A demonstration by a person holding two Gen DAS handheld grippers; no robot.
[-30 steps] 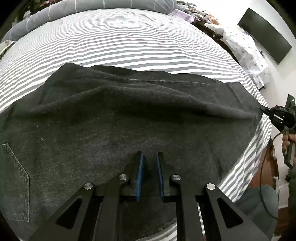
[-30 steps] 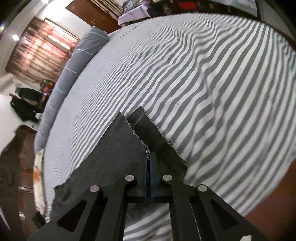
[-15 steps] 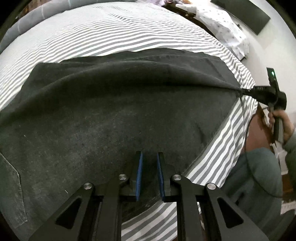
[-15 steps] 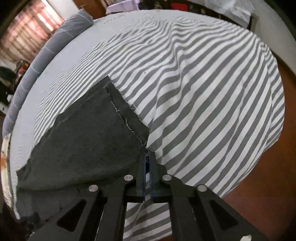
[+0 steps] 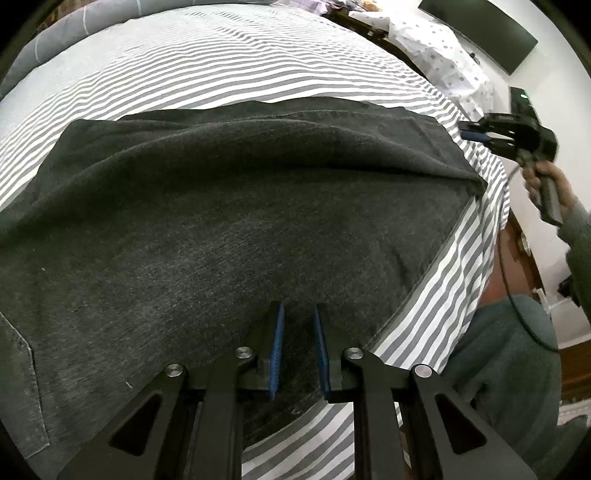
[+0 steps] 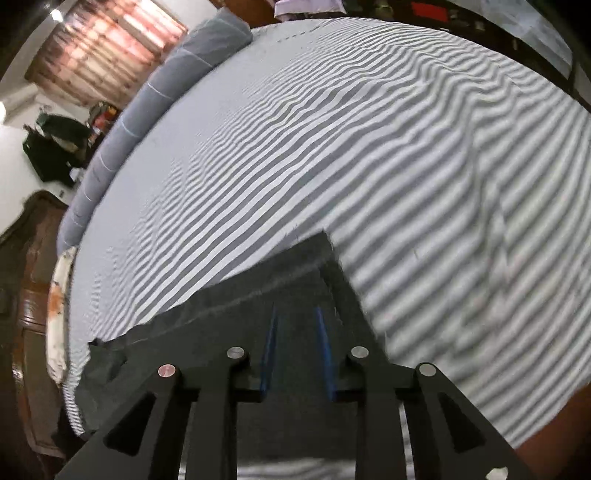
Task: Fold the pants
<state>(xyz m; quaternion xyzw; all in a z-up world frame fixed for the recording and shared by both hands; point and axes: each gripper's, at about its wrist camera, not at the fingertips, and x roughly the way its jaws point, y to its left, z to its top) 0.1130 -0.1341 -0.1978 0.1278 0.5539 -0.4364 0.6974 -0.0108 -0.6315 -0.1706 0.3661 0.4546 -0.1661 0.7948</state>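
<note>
Dark grey pants (image 5: 221, 221) lie spread across the striped bed sheet (image 5: 221, 62), with a back pocket (image 5: 18, 369) at the left edge. My left gripper (image 5: 298, 314) sits at the pants' near edge; its blue pads stand a narrow gap apart and dark cloth fills that gap. My right gripper (image 6: 295, 314) hovers over the pants' hem corner (image 6: 317, 258), jaws opening, with nothing pinched between the pads. In the left wrist view the right gripper (image 5: 466, 132) is off the pants' far right corner, held by a hand (image 5: 546, 181).
A grey bolster (image 6: 155, 92) runs along the far side of the bed. The bed's edge drops off at the right by the person's leg (image 5: 509, 369). A wooden bed frame (image 6: 29, 295) is at the left and a dark screen (image 5: 480, 33) is on the wall.
The right gripper has let go of the hem corner, opened and drawn away from it. The corner now lies slack on the sheet. The left gripper has stayed at the near edge.
</note>
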